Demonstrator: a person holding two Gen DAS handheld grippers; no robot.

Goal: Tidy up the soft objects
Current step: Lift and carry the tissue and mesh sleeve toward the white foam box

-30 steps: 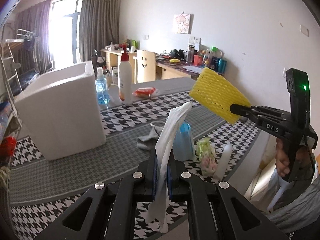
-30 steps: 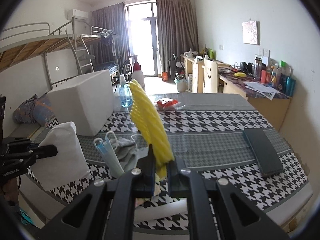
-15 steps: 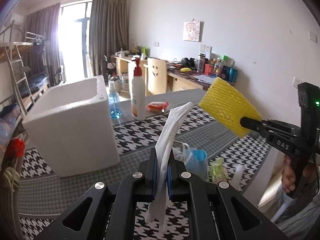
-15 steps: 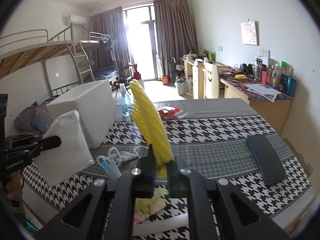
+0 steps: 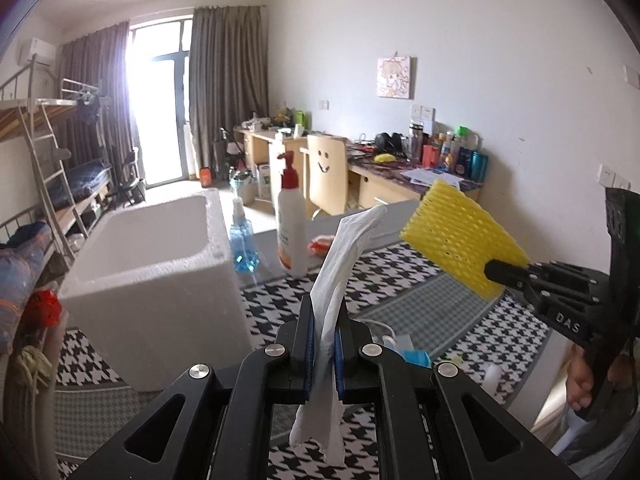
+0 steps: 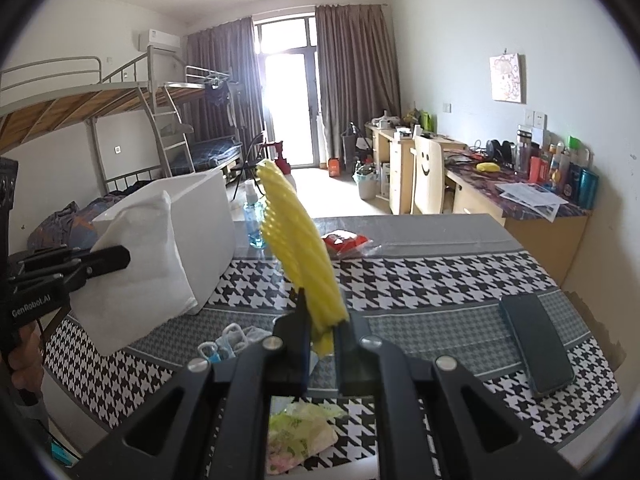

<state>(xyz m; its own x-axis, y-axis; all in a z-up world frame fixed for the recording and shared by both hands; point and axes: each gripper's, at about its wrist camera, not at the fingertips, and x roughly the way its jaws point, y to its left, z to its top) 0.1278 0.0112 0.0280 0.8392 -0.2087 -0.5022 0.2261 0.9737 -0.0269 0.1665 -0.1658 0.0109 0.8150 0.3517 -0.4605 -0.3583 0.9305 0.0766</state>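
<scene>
Both soft bits are up off the table now, one in each gripper.

The left gripper [image 5: 322,354] is clamped on a white foam sheet [image 5: 340,280], and the right gripper [image 6: 322,346] is pinched tight on a yellow foam net sleeve [image 6: 298,248]. Compared to a second ago both have come up, the left one more, so the open white styrofoam box [image 5: 160,248] now sits lower in view and you can see down into it. My guess is that's the drop spot, so next is carrying over its rim. Face masks [image 6: 226,340] and what looks like a floral bag [image 6: 296,436] (half hidden) are still lying on the houndstooth table [image 6: 420,276].
</scene>
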